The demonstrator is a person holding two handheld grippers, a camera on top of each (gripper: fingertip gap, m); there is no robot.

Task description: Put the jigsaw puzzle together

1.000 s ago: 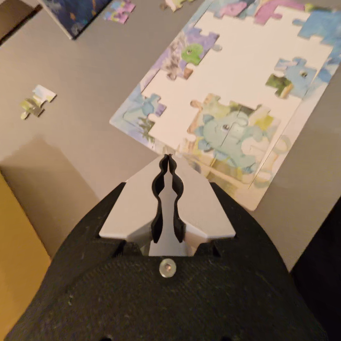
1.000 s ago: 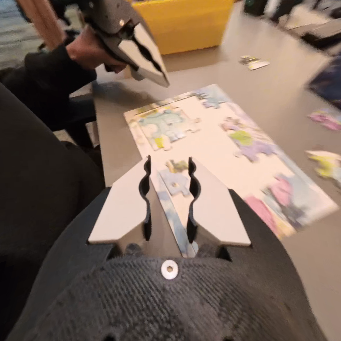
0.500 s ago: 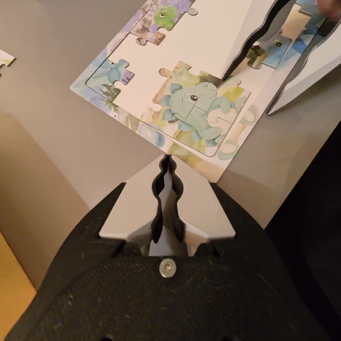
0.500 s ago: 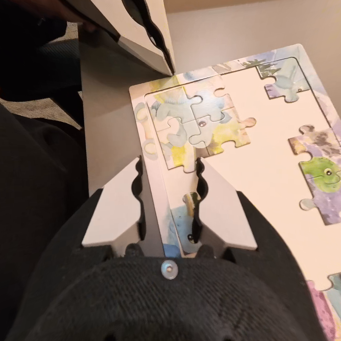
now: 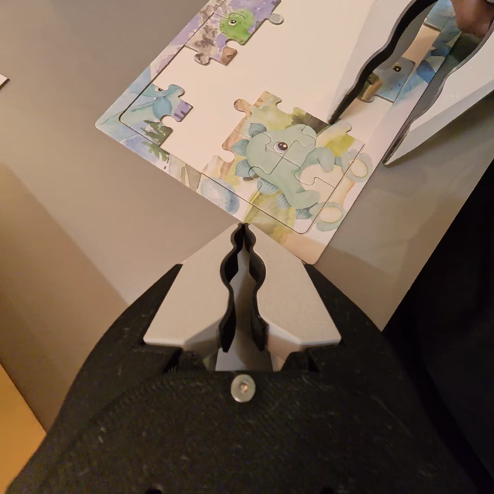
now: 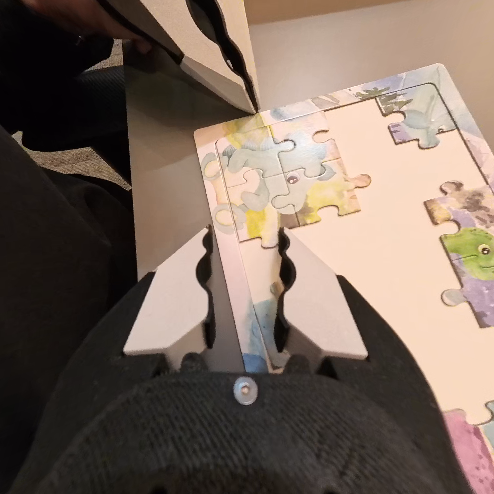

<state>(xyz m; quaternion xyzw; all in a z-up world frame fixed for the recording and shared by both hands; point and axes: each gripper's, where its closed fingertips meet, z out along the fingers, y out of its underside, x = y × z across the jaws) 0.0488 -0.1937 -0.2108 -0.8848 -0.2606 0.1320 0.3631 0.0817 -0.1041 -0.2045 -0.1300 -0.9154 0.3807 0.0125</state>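
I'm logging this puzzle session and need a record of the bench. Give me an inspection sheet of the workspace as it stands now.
Surface: grey table, bare around the board.
Job's things: puzzle board lying flat, mostly unfilled; teal dinosaur cluster seated in one corner; green dinosaur pieces and a blue corner piece also placed.
Clutter: white scrap at the table's edge.
Grippers: left claw shut, empty, at the board's edge; right claw open, straddling the board's rim.
Cables: nothing seen.
Surroundings: dark clothing, carpet.
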